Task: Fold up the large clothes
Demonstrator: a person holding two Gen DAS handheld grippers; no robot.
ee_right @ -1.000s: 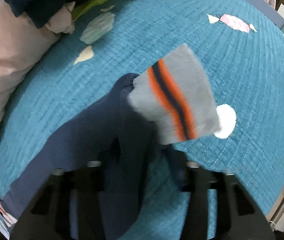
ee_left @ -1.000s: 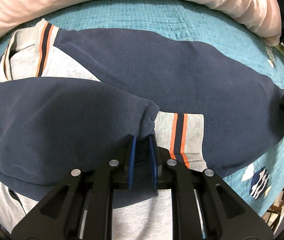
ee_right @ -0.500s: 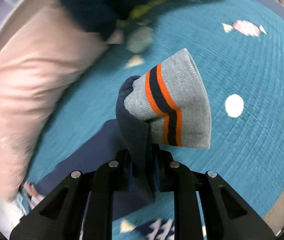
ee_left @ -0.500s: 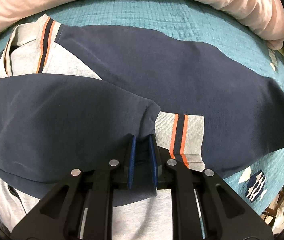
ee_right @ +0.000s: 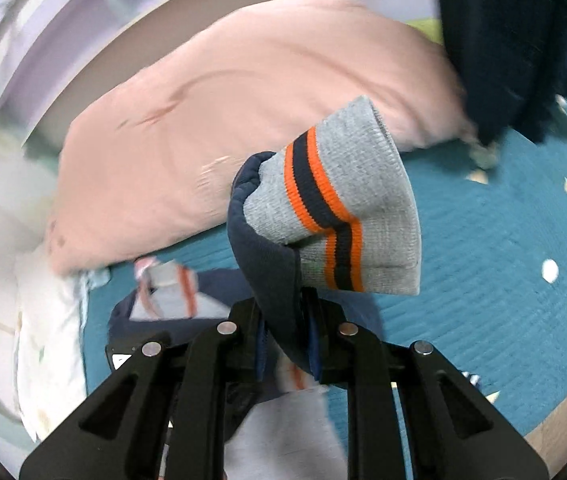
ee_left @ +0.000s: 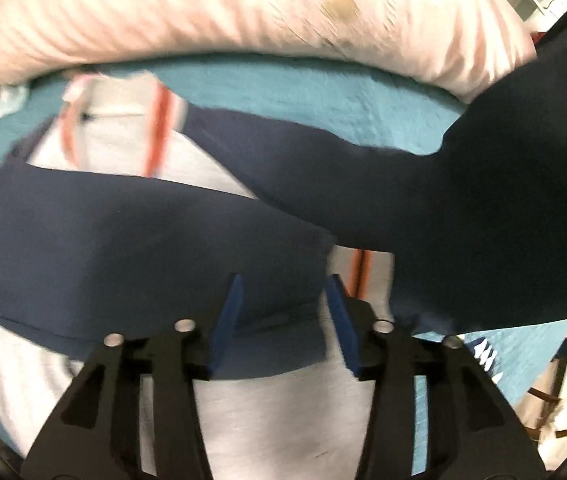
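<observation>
A navy and grey sweatshirt (ee_left: 131, 240) with orange-striped cuffs lies on a teal quilt (ee_left: 303, 92). One navy sleeve is folded across its grey body. My left gripper (ee_left: 283, 292) is open just above that sleeve's end, holding nothing. The other navy sleeve (ee_left: 503, 208) rises up to the right. My right gripper (ee_right: 287, 340) is shut on that sleeve (ee_right: 267, 252) just behind its grey cuff (ee_right: 347, 216) and holds it in the air above the bed. The sweatshirt's collar (ee_right: 171, 292) shows below.
A long pink pillow (ee_left: 243, 12) lies along the far side of the bed; it also shows in the right wrist view (ee_right: 203, 132). A dark blue cloth (ee_right: 503, 40) hangs at the upper right. White bedding (ee_right: 47, 320) lies at the left.
My left gripper has opened and let go of the folded sleeve. My right gripper has lifted the other sleeve higher and swung it over towards the sweatshirt's body.
</observation>
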